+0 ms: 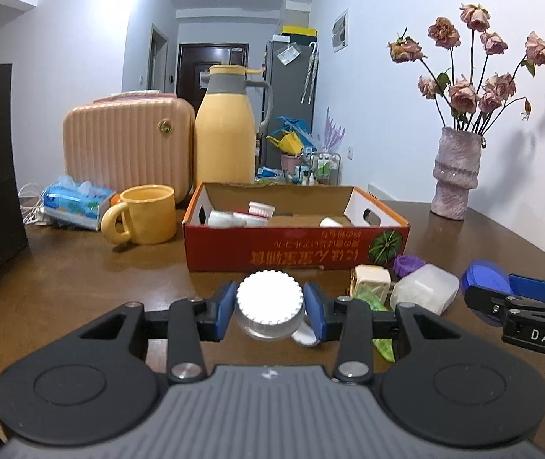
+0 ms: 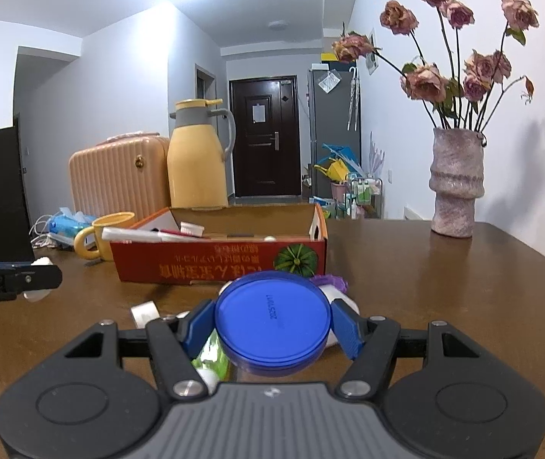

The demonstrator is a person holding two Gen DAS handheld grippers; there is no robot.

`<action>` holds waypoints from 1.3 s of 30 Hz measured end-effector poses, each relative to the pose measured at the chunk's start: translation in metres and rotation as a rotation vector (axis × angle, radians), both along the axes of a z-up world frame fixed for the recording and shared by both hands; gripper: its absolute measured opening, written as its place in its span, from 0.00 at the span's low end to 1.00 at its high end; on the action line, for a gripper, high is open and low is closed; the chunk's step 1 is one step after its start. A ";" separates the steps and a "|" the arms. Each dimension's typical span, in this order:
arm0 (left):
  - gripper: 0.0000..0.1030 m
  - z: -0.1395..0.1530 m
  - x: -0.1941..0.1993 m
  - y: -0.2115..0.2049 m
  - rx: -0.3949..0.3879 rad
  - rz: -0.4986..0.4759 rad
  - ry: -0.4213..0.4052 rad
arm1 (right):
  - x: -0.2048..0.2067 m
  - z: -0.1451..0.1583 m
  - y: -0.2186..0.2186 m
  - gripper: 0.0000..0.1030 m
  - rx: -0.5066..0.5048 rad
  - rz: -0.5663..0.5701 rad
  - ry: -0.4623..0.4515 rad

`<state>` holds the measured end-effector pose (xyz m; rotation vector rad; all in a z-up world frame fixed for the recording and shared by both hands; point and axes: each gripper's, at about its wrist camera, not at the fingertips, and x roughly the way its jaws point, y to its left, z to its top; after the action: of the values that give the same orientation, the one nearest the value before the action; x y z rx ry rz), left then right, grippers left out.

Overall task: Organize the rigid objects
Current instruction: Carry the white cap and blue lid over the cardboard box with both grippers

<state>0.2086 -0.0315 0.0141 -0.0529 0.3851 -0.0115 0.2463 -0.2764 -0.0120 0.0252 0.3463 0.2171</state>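
- While the left gripper (image 1: pixel 270 304) sits at lower centre of the left wrist view, its blue pads (image 1: pixel 227 300) are clamped on a small clear jar with a ribbed white screw lid (image 1: pixel 269 298), one pad on each side of the lid.
- At lower centre of the right wrist view, the right gripper (image 2: pixel 272 325) has its blue pads (image 2: pixel 346 325) closed against the rim of a round, flat, translucent blue plastic container (image 2: pixel 271 319); the same gripper shows at the right edge of the left wrist view, blue disc at its tip.
- Behind both grippers, in mid-frame, lies an open red cardboard box printed with a green pumpkin (image 1: pixel 295 246), resting on the brown wooden table (image 1: pixel 81 279); a white-and-red toothbrush (image 1: pixel 261 209) and other white items lie inside it.
- Just right of the jar in the left wrist view, loose things lie on the table in front of the box: a cream square case (image 1: pixel 371 281), a frosted white plastic box (image 1: pixel 425 287), a purple piece (image 1: pixel 408 264) and a green wrapper (image 1: pixel 385 346).
- Left of the box stands a yellow ceramic mug (image 1: pixel 146 214), with a blue tissue pack (image 1: pixel 77 201) further left.
- Behind them stand a yellow thermos jug (image 1: pixel 226 126) and a pink ribbed case (image 1: pixel 127 141).
- At right of frame, a pink textured vase of dried roses (image 1: pixel 456 174) stands near the wall.
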 end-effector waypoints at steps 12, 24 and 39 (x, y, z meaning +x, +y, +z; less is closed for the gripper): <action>0.39 0.022 0.042 -0.006 -0.004 -0.018 -0.022 | 0.036 0.025 0.008 0.63 0.020 0.007 -0.031; 0.39 0.035 0.114 -0.007 -0.068 0.006 0.005 | 0.097 0.041 0.019 0.63 0.010 -0.017 -0.052; 0.39 0.042 0.194 -0.008 -0.091 0.062 -0.004 | 0.184 0.033 0.036 0.63 -0.015 -0.031 -0.009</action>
<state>0.4024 -0.0400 0.0564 -0.1550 0.3784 0.0319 0.4299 -0.2402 0.0210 0.0150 0.3385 0.1839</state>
